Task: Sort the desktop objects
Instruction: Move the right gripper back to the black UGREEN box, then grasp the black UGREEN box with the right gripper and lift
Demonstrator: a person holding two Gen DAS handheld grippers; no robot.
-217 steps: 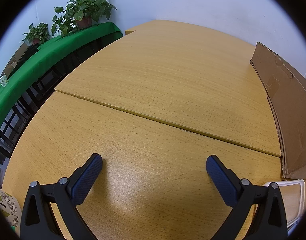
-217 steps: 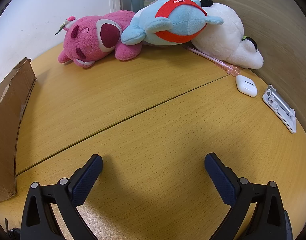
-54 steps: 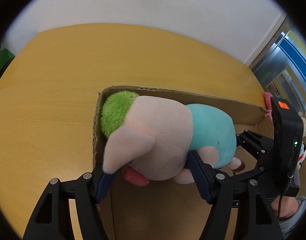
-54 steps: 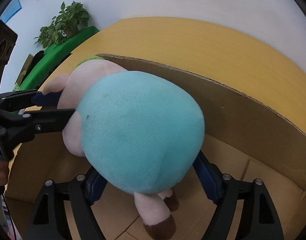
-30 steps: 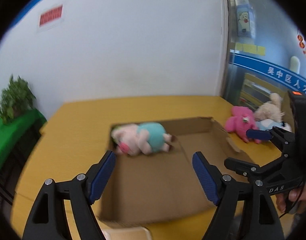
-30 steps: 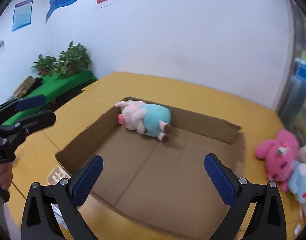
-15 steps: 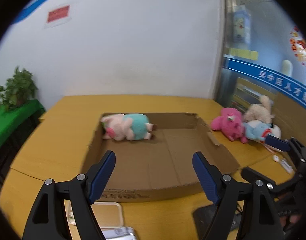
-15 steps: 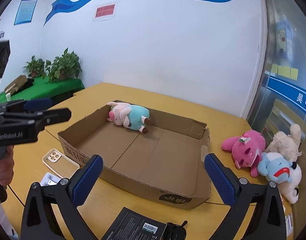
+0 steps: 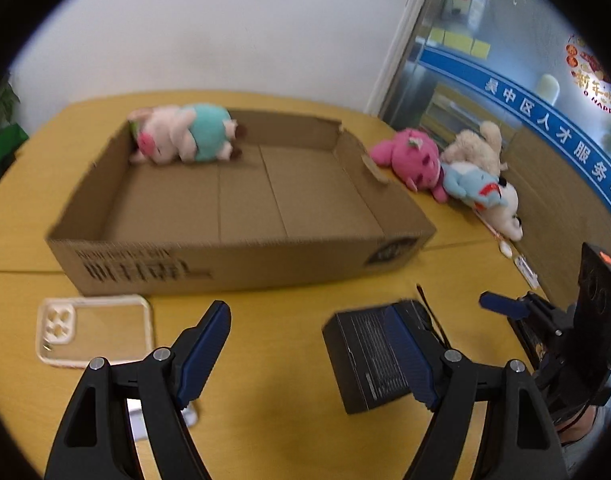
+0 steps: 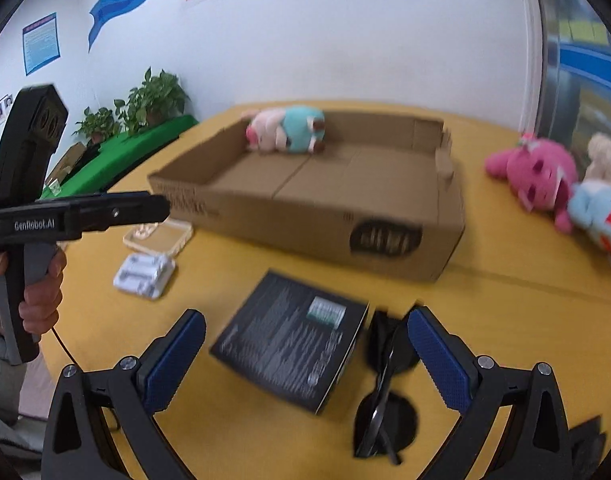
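Observation:
A pig plush in a teal shirt point(image 9: 181, 138) lies in the far left corner of the open cardboard box point(image 9: 225, 268); it also shows in the right wrist view point(image 10: 287, 130). A black box point(image 10: 289, 340) and black sunglasses point(image 10: 385, 392) lie on the table in front of the cardboard box point(image 10: 305, 220). My left gripper point(image 9: 309, 354) is open and empty above the table, right of a clear phone case point(image 9: 93, 330). My right gripper point(image 10: 305, 360) is open and empty, straddling the black box point(image 9: 369, 360).
A pink plush point(image 9: 409, 160), a blue plush point(image 9: 469, 184) and white and cream plushes lie right of the box against a wooden panel. A small white device point(image 10: 145, 274) and the phone case point(image 10: 159, 236) lie at left. Potted plants point(image 10: 145, 100) stand on a green shelf.
Both grippers, open and empty, have tilted down and moved toward the near table. The black box, sunglasses and phone case now fill the foreground.

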